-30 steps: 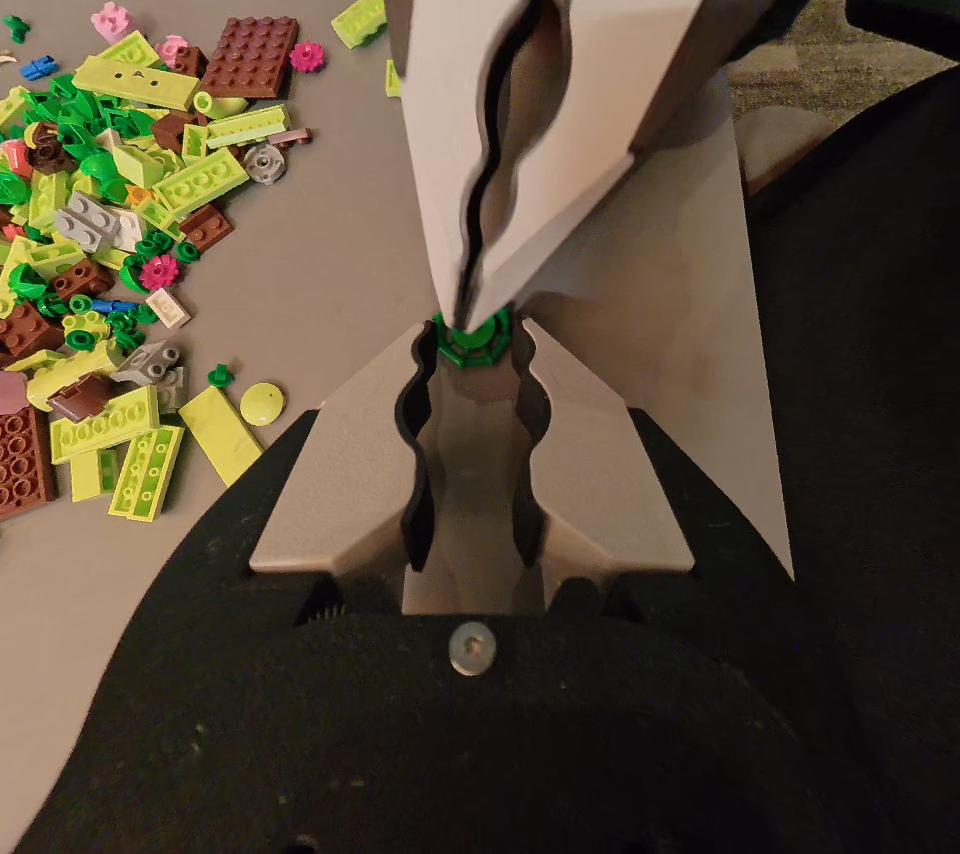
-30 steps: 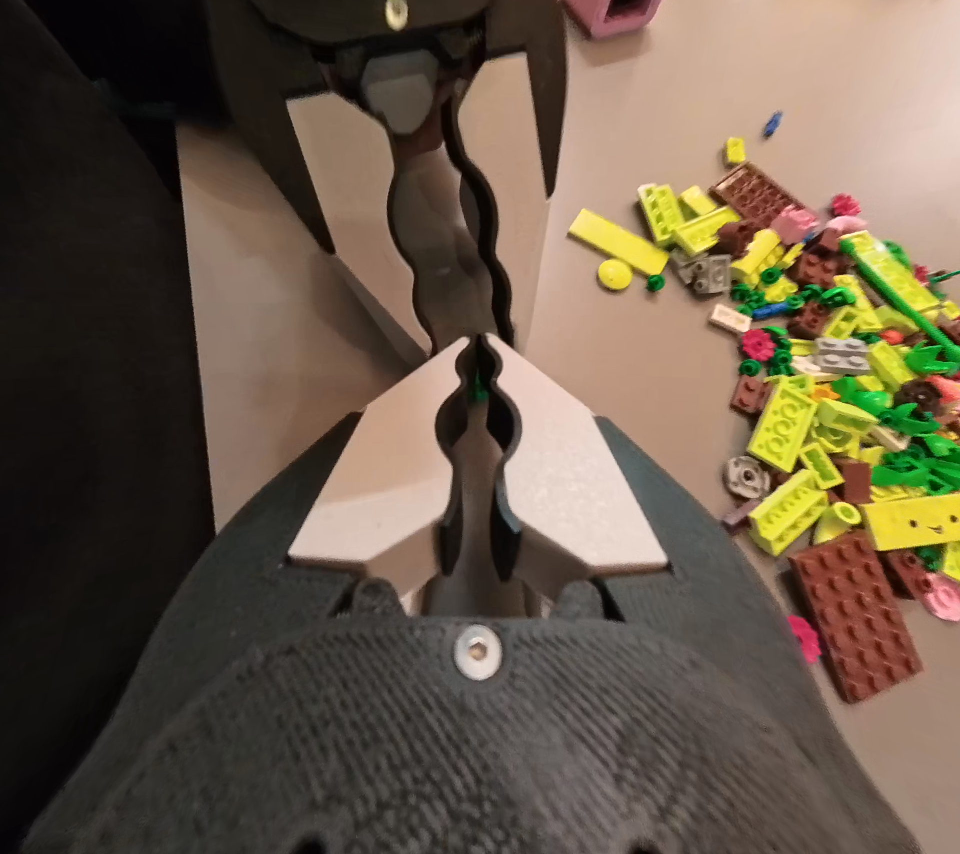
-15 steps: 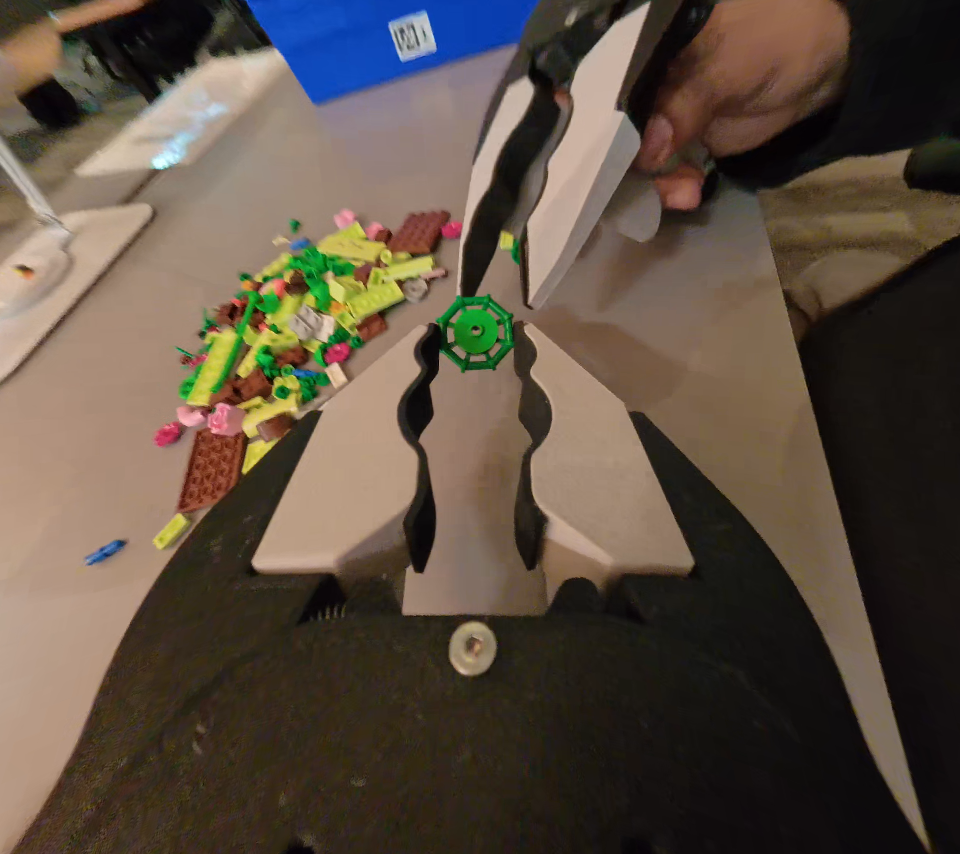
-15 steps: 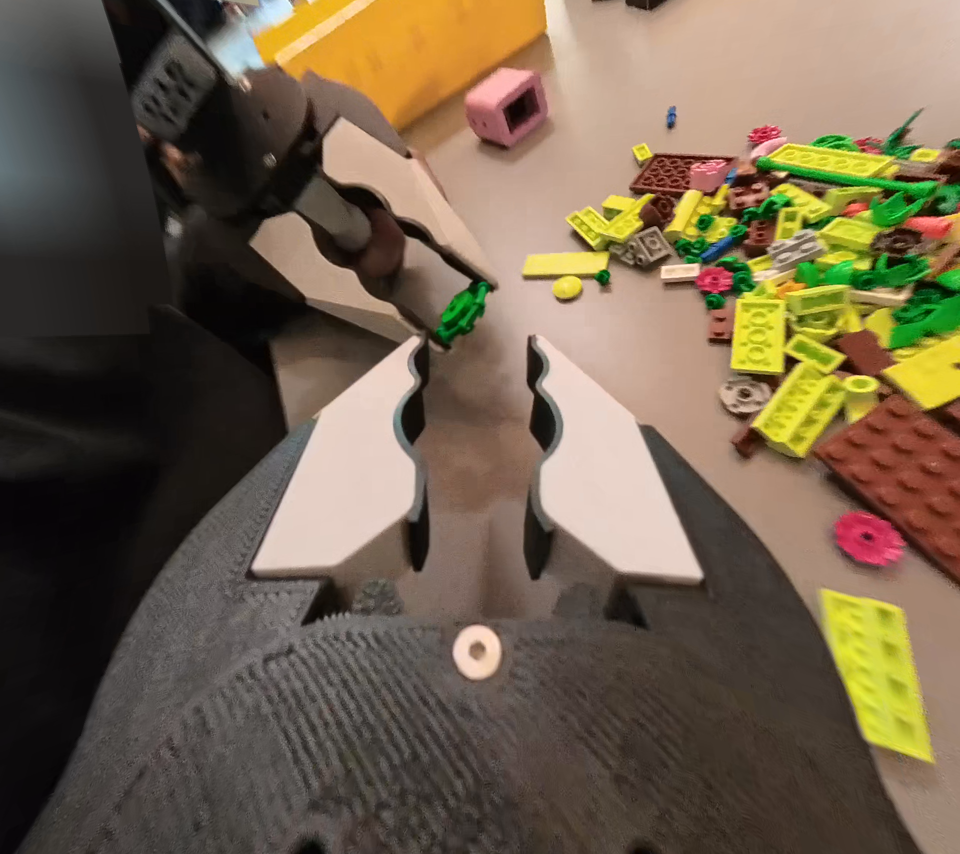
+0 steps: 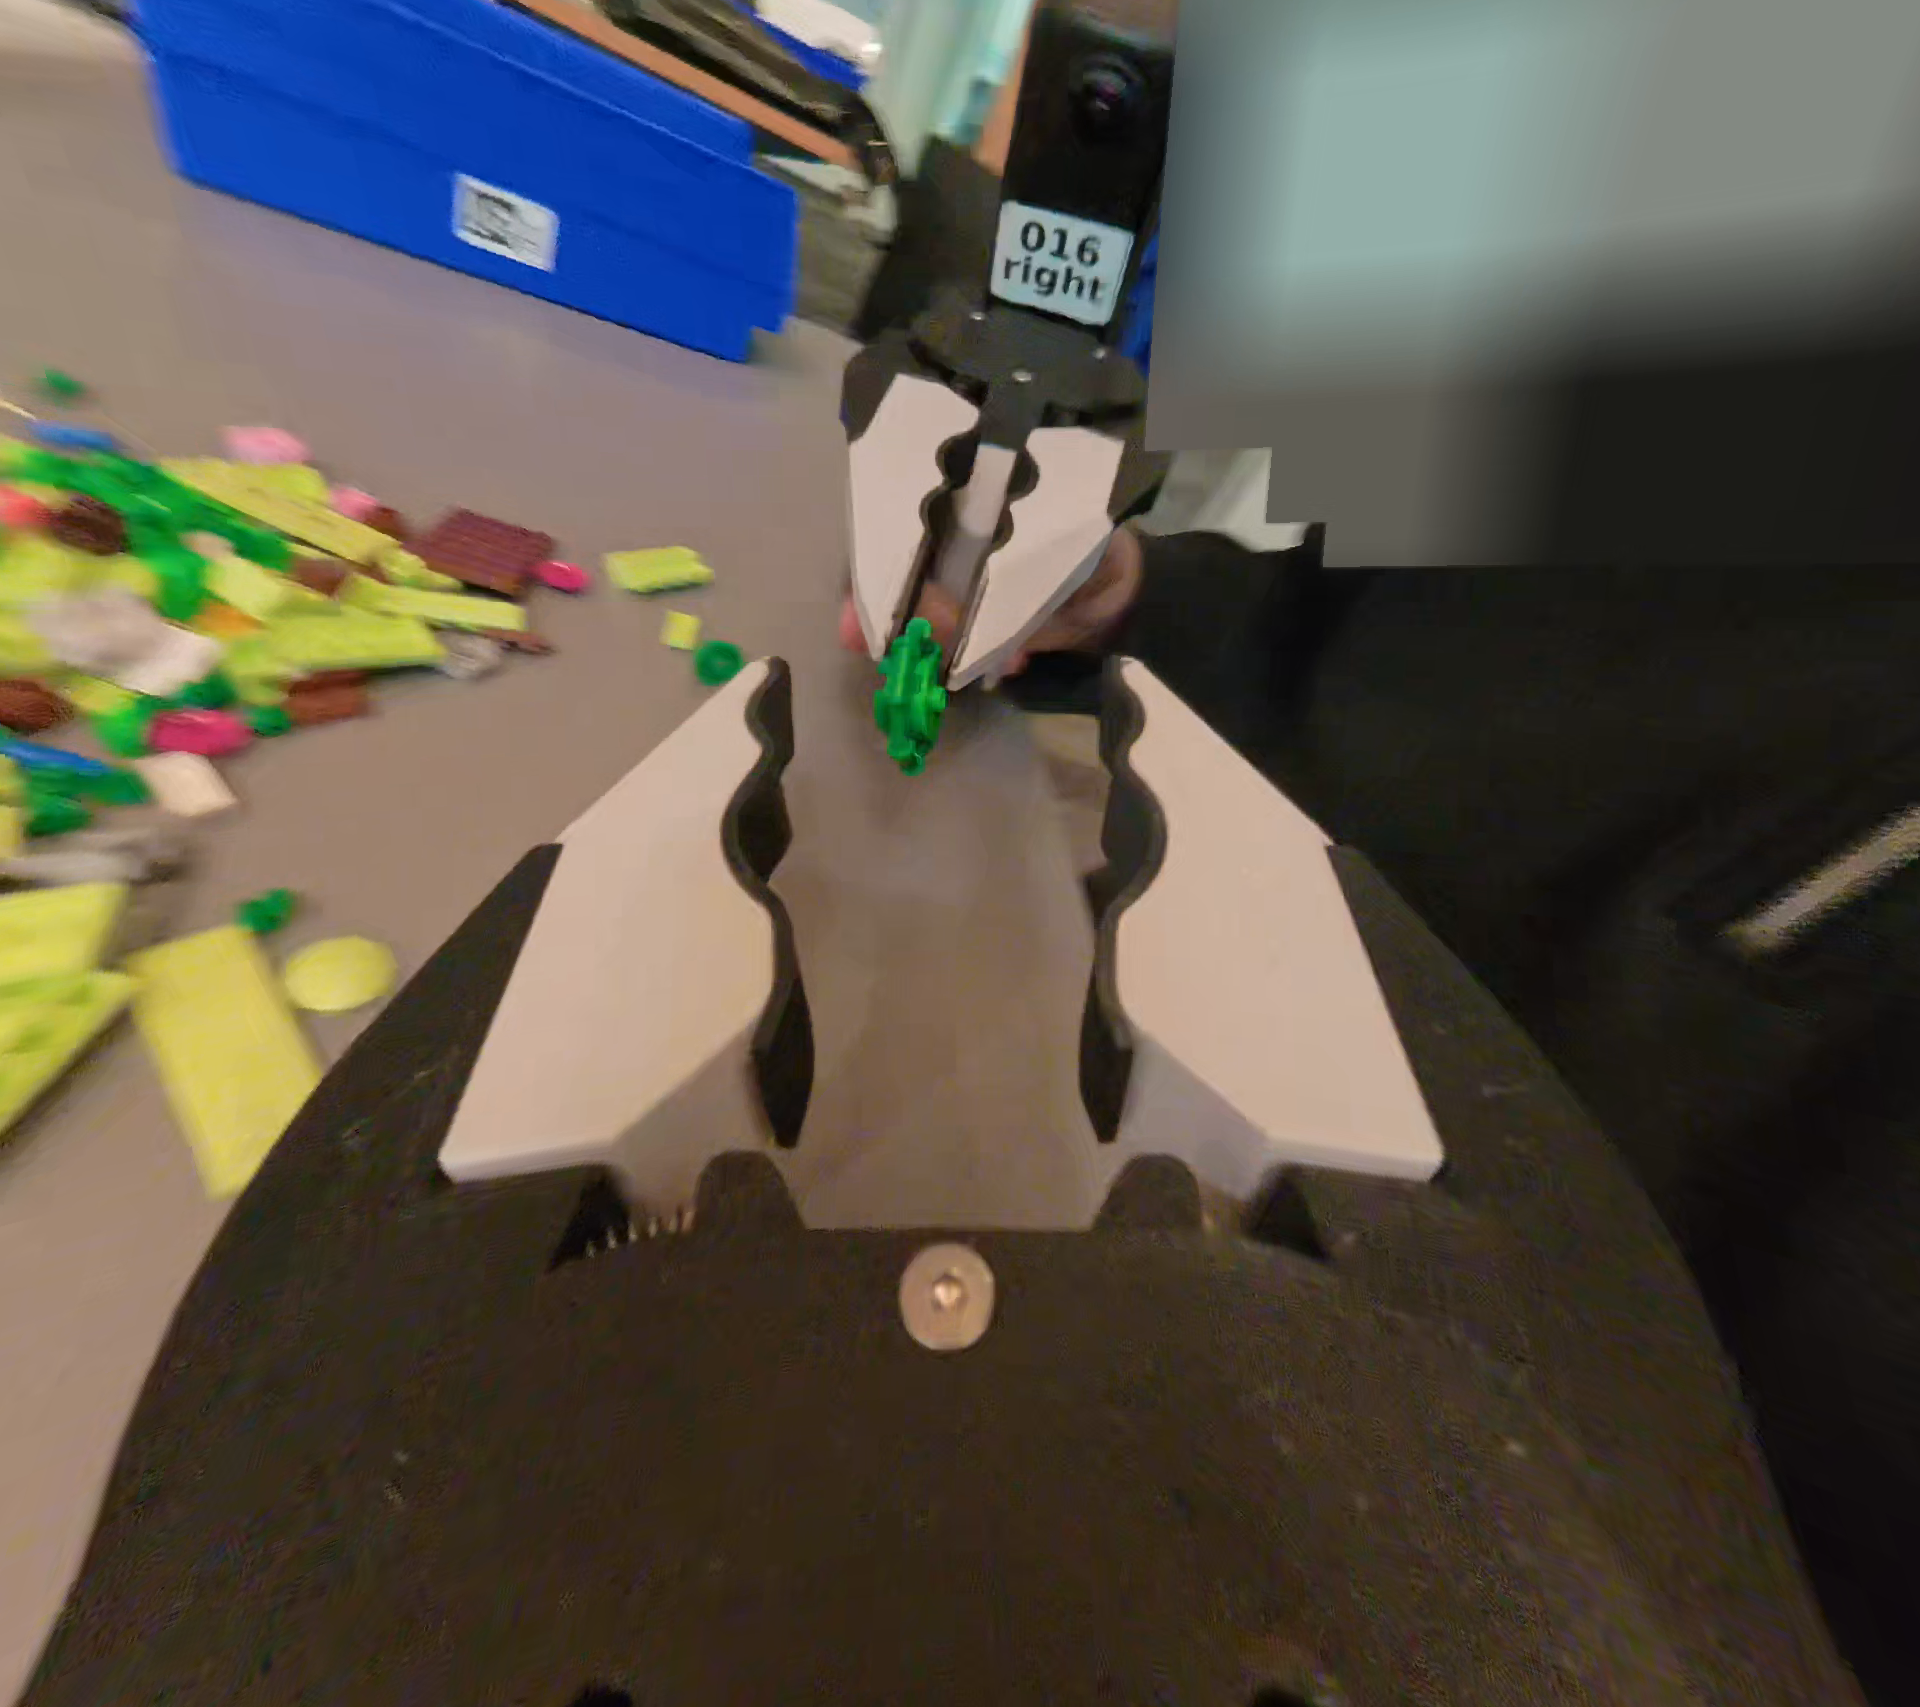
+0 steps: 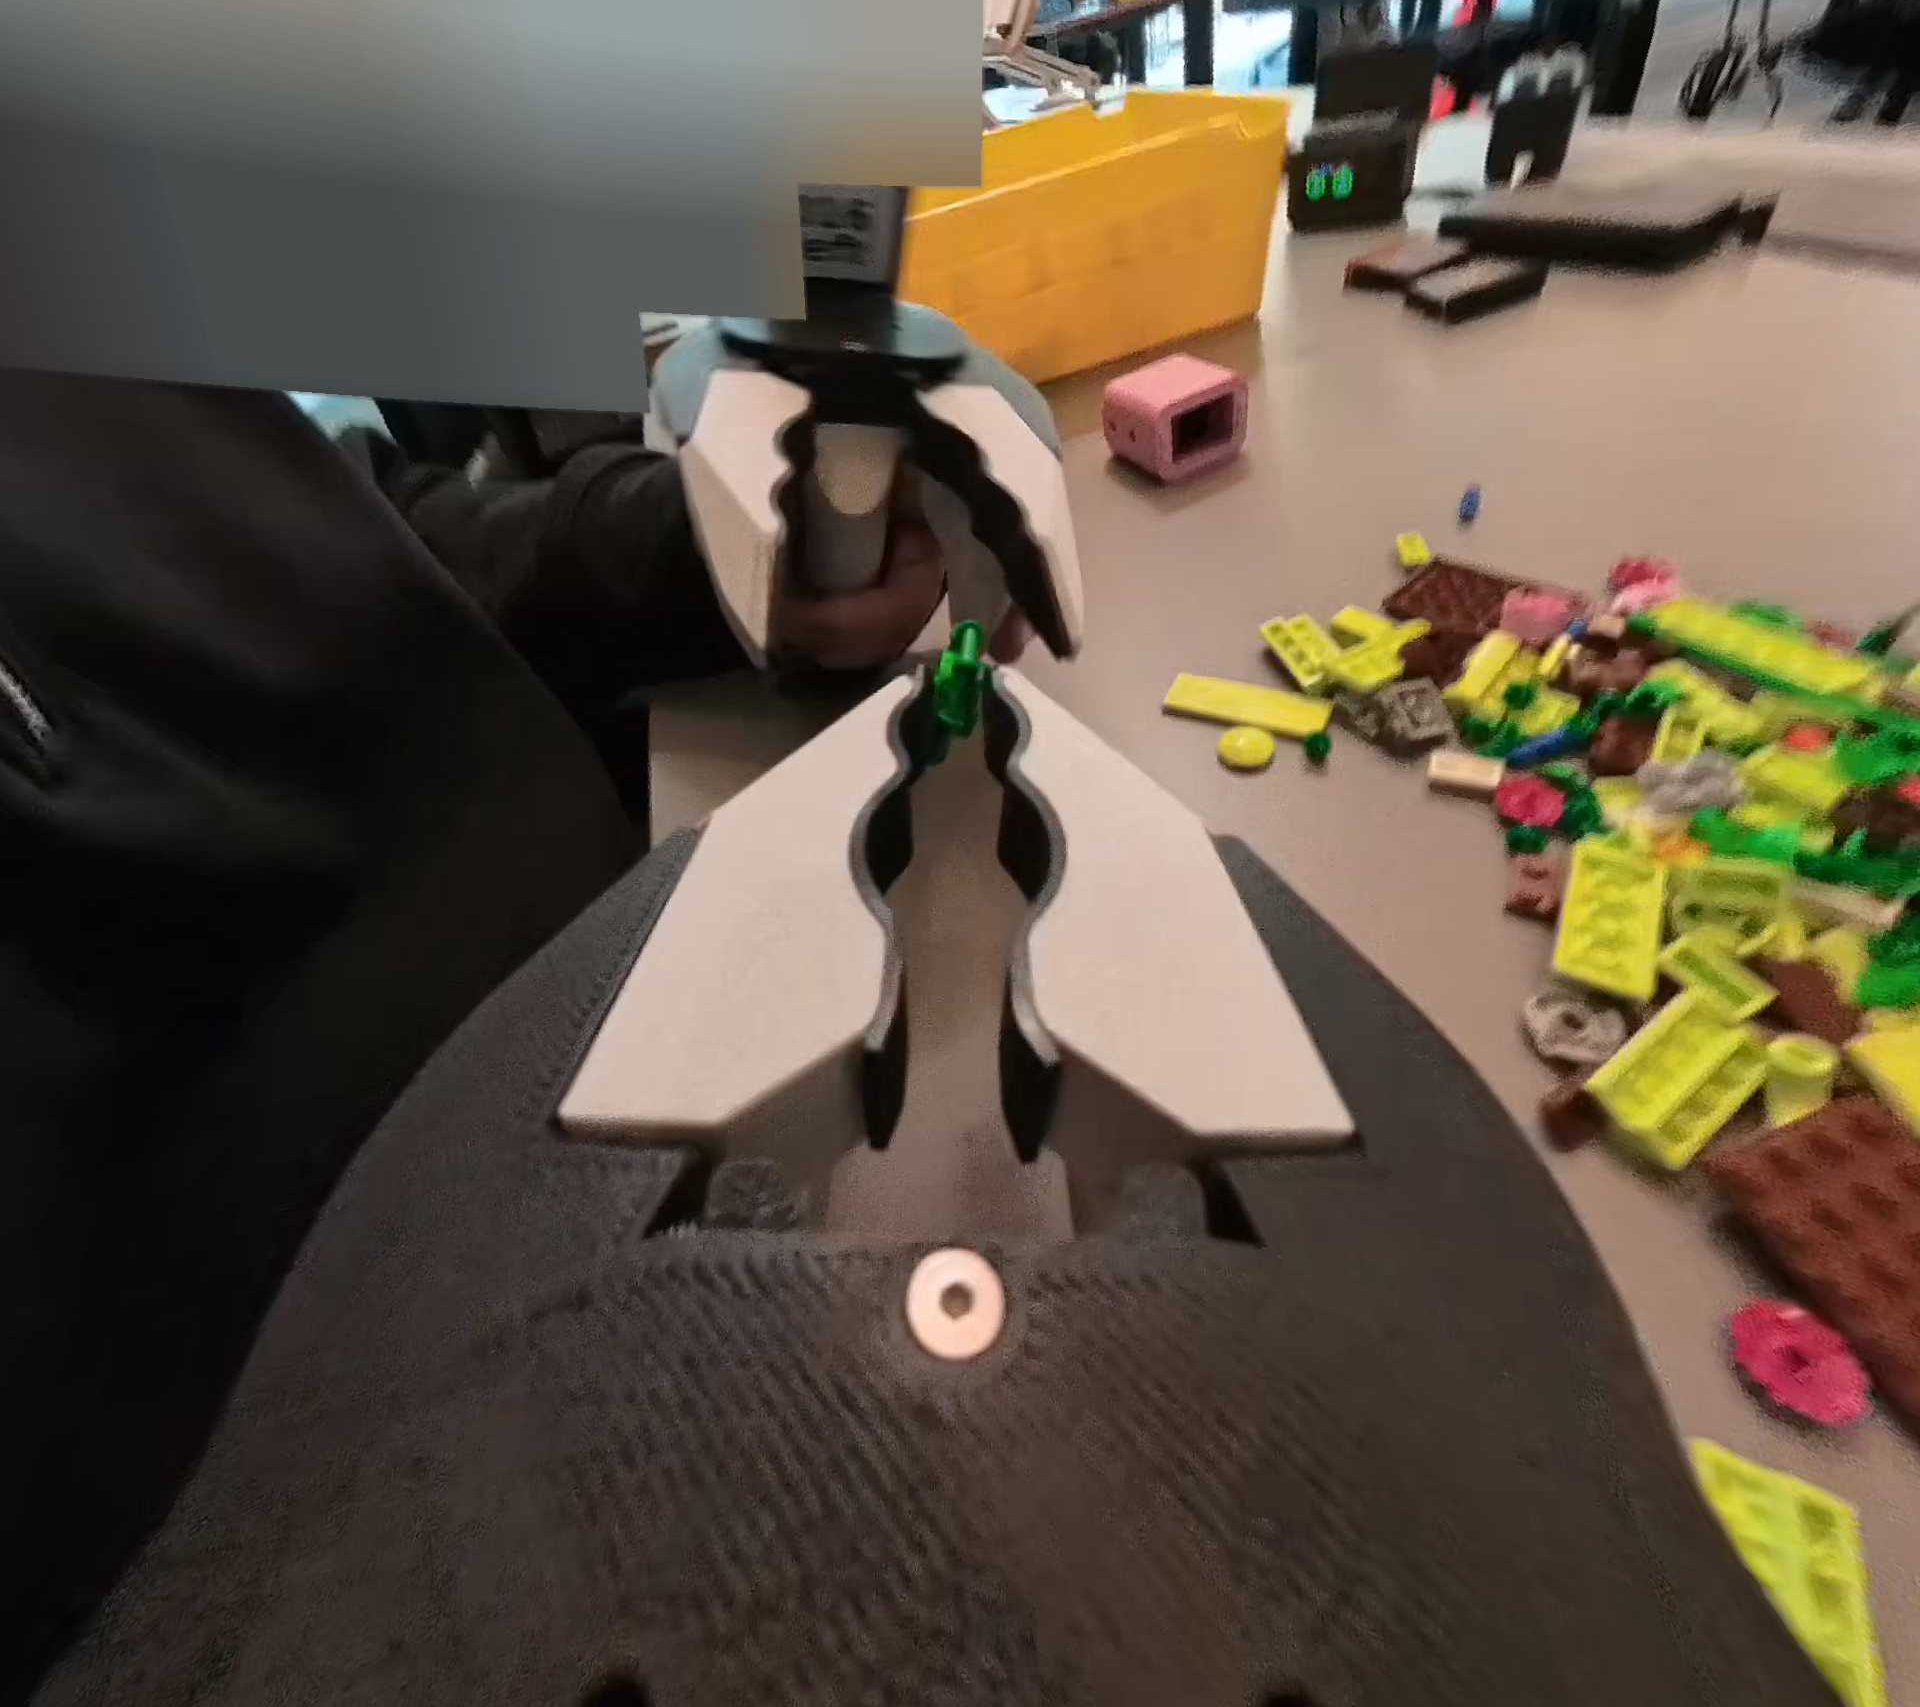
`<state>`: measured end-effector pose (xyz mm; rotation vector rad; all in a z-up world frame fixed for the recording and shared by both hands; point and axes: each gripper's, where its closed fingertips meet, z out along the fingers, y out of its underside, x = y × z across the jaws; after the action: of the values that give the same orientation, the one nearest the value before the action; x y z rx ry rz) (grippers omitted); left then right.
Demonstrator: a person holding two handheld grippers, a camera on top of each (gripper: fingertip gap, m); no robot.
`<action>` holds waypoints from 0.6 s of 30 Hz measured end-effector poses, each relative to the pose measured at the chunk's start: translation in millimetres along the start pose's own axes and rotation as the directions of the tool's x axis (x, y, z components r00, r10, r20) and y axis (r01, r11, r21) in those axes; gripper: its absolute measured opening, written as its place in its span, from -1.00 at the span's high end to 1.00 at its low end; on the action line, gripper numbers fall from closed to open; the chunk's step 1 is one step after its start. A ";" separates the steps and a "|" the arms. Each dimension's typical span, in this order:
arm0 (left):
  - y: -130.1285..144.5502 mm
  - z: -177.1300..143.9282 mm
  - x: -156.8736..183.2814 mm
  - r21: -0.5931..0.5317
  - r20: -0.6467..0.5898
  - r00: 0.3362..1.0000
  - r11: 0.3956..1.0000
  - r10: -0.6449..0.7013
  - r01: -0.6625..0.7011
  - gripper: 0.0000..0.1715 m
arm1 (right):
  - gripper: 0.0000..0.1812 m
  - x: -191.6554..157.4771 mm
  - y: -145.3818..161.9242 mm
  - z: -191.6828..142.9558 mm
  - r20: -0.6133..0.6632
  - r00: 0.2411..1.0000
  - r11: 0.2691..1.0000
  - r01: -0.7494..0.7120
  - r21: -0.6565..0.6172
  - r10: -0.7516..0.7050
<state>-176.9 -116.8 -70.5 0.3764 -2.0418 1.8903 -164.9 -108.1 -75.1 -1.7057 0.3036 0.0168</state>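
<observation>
**Green wheel piece sits in the right gripper**

While both grippers hang above the grey table, we see the right gripper pinched together on a small green wheel-shaped piece, held at its very tips. Our left gripper stands with its fingers well apart and nothing between them, just short of that piece.

As for progress, we judge only this: one green piece is lifted clear and lies in the right gripper's grip, while the heap of loose bricks, lime, brown, green and pink, lies unsorted on the table, well apart from both.

Writing shows in places: a white label on the camera stalk of the right gripper, and a white sticker on the blue bin. A yellow bin and a pink cube bear none we can make out.
</observation>
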 end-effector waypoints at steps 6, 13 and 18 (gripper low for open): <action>-14.2 -7.3 40.9 -0.009 -0.470 0.794 0.902 -0.385 0.432 0.30 | 0.94 -41.9 -23.0 -6.2 0.146 0.969 0.969 0.171 0.181 -0.198; -18.9 -9.6 63.9 -0.092 -0.639 0.622 0.848 -0.452 0.522 0.39 | 0.94 -64.5 -34.7 -12.7 0.325 0.929 0.959 0.091 0.269 -0.179; -15.0 -9.9 80.8 -0.137 -0.686 0.583 0.865 -0.434 0.483 0.57 | 0.97 -74.8 -37.3 -10.2 0.429 0.889 0.962 0.046 0.268 -0.162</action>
<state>-243.6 -105.7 -22.9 0.1345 -1.2125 1.4470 -230.9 -99.0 -23.5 -1.4127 -0.1299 0.2789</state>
